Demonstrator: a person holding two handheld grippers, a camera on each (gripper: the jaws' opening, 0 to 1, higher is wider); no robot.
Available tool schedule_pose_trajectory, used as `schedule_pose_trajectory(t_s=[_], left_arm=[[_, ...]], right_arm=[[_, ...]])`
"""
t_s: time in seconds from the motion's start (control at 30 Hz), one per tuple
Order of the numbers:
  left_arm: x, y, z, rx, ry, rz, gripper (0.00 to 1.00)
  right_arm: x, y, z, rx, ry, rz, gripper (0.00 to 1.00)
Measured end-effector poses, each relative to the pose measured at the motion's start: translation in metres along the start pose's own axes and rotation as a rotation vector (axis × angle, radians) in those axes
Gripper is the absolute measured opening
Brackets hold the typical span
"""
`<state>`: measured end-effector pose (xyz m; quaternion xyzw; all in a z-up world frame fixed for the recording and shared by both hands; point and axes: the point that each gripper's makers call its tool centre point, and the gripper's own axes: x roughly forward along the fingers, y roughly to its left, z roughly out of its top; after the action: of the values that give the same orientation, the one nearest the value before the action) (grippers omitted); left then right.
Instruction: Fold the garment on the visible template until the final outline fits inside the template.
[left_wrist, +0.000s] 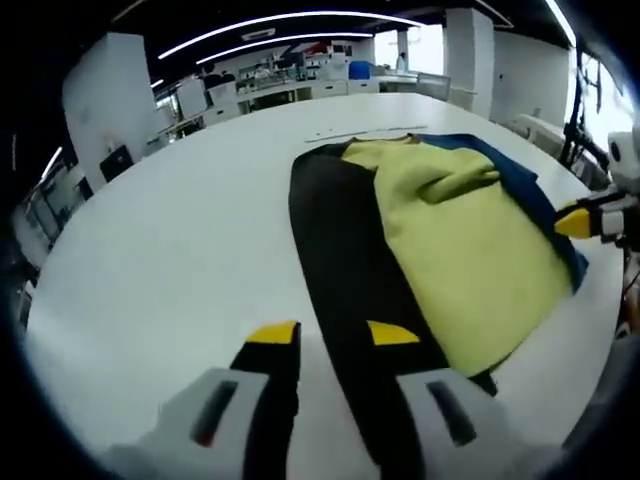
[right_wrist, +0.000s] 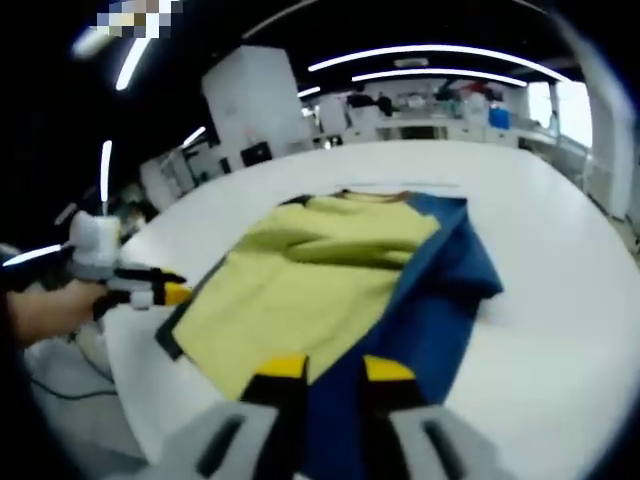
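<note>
In the left gripper view, the left gripper (left_wrist: 333, 333) rises from the bottom with its two yellow-tipped jaws standing apart and nothing between them; the left jaw is over the bare white surface (left_wrist: 180, 250), the right jaw over the black edge of the template (left_wrist: 345, 250). The template is a dark sheet lying flat on the surface; on it lies the garment (left_wrist: 470, 240), yellow-green, with one part folded over itself near the far end and a blue part (left_wrist: 525, 185) showing along its right side. At the right edge the right gripper (left_wrist: 590, 220) comes in, its yellow tip just beside the blue edge of the garment; how far it is open I cannot tell here.

In the right gripper view, the right gripper (right_wrist: 328, 370) has its jaws apart, holding nothing; they stand over the near edge of the garment (right_wrist: 320, 270), where the yellow-green part meets the blue part (right_wrist: 440, 290). The dark template (right_wrist: 172, 340) shows as a thin border on the left of the garment. At the left side a hand (right_wrist: 45, 310) holds the left gripper (right_wrist: 165, 292), near the corner of the template; behind the surface (right_wrist: 560, 300) stand desks and white pillars.
</note>
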<state>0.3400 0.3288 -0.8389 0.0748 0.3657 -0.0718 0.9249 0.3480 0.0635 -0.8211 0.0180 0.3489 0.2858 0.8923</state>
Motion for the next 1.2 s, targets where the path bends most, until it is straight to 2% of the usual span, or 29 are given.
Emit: schedule_pose_trajectory(t_s=[0.07,0.27,0.5,0.63,0.77,1.07,1.2], left_arm=[[0.003,0.001,-0.006,-0.009,0.010,-0.003,0.20],[0.000,-0.003,-0.006,-0.035,0.002,-0.017,0.16],[0.000,-0.007,-0.008,-0.146,0.014,-0.018,0.11],[0.000,-0.005,-0.008,-0.165,0.013,-0.008,0.09],[0.000,-0.004,-0.009,-0.227,0.018,-0.005,0.02],[-0.002,-0.005,-0.007,-0.232,0.029,-0.024,0.00],[-0.007,-0.002,0.002,-0.236,0.005,-0.037,0.00]], right_arm=[[0.000,0.000,-0.001,0.000,0.002,-0.002,0.13],[0.003,-0.001,-0.005,-0.015,0.011,-0.015,0.09],[0.002,-0.003,-0.009,-0.012,0.018,-0.031,0.00],[0.002,-0.004,-0.010,-0.013,0.019,-0.032,0.00],[0.002,-0.005,-0.010,-0.009,0.019,-0.030,0.00],[-0.003,-0.012,-0.004,-0.068,0.016,-0.053,0.00],[-0.015,-0.029,0.006,-0.102,-0.006,-0.116,0.00]])
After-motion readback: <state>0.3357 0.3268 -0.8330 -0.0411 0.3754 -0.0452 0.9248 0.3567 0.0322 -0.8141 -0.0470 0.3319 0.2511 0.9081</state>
